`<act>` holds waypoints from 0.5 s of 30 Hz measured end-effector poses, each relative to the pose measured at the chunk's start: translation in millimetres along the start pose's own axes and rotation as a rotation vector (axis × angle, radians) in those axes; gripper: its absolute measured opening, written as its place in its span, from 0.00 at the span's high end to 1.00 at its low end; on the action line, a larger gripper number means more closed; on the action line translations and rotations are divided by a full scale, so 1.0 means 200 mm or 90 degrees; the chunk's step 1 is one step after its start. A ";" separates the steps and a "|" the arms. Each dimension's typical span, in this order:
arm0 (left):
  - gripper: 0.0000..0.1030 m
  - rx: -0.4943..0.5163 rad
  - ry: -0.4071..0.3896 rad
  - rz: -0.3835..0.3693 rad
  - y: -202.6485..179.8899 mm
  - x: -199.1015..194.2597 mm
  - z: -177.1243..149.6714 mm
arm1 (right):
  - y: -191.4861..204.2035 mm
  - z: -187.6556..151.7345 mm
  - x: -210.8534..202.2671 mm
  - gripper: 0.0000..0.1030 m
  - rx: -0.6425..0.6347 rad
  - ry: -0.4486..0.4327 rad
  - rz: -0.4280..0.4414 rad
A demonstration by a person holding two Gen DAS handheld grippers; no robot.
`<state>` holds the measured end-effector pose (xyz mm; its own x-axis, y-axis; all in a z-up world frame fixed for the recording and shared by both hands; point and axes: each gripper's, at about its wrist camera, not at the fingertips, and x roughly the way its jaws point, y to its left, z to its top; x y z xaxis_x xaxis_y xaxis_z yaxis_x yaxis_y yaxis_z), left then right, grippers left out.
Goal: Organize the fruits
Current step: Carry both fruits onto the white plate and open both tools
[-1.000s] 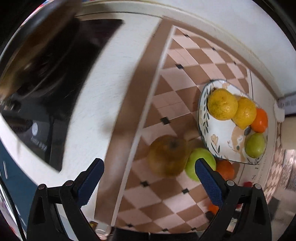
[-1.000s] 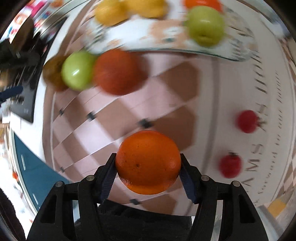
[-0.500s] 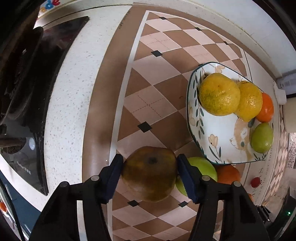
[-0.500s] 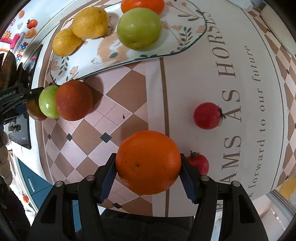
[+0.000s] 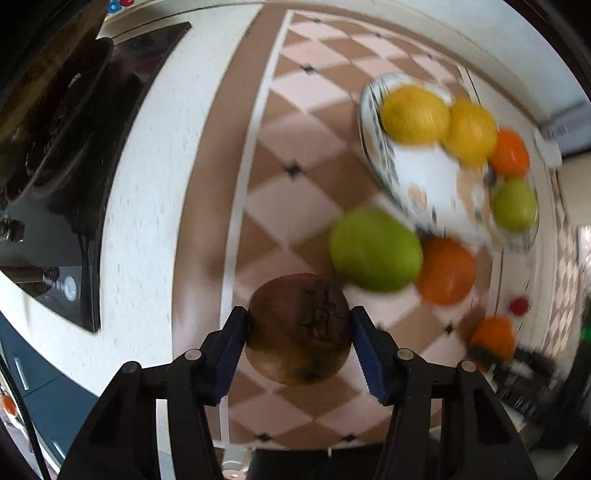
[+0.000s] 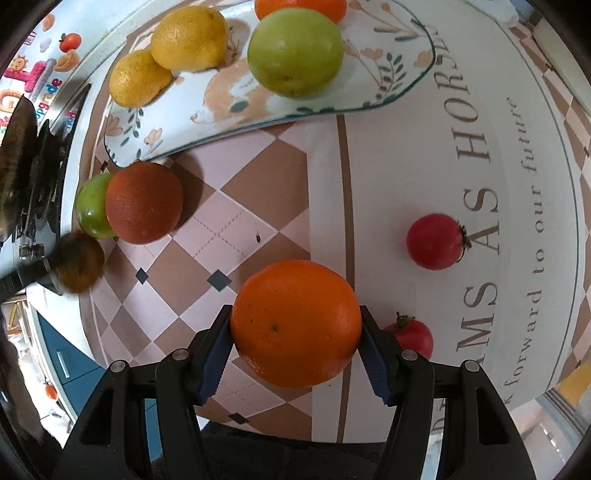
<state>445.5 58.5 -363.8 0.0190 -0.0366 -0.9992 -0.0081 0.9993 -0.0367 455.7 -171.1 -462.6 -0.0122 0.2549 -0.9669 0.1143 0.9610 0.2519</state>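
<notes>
The left gripper points straight down from the bottom of its frame, its 2 blue fingers closing on a brown, mottled fruit that they pinch from both sides, clear of the checkered mat below it. The right gripper also points steeply down at the bottom center of its view, its fingers pinching a large orange above the mat's edge.

Just beyond the brown fruit, toward the right center of the left view, a green apple and a second orange lie touching on the mat, close to the near rim of the patterned plate. In the right view a small red fruit sits just behind the right finger, and another red fruit lies farther up at the right, on the lettered white part of the mat.

The plate fills the upper part of the right view and carries 2 lemons, a green fruit and an orange one at its far edge; its near middle is bare.

Left of the mat, a white speckled surface runs bare up to a black stovetop at the upper left.
</notes>
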 end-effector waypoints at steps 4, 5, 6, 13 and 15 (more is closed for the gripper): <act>0.47 0.013 -0.026 0.023 -0.05 0.00 -0.03 | 0.01 0.00 0.01 0.36 -0.004 0.006 0.003; 0.47 0.017 -0.028 0.026 -0.06 0.00 -0.03 | 0.01 0.00 0.01 0.36 -0.005 0.009 0.002; 0.47 0.020 -0.030 0.028 -0.07 0.00 -0.02 | 0.01 0.00 0.01 0.35 -0.004 0.013 0.003; 0.47 0.036 -0.019 0.049 -0.08 0.05 0.04 | 0.01 0.01 0.01 0.35 -0.005 0.014 0.005; 0.48 0.026 -0.020 0.045 -0.07 0.05 0.04 | 0.02 -0.01 0.02 0.35 -0.013 0.008 -0.001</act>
<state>454.1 43.3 -372.5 0.0509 0.0338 -0.9981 0.0301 0.9989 0.0354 454.8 -165.3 -465.4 -0.0244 0.2547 -0.9667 0.0936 0.9633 0.2514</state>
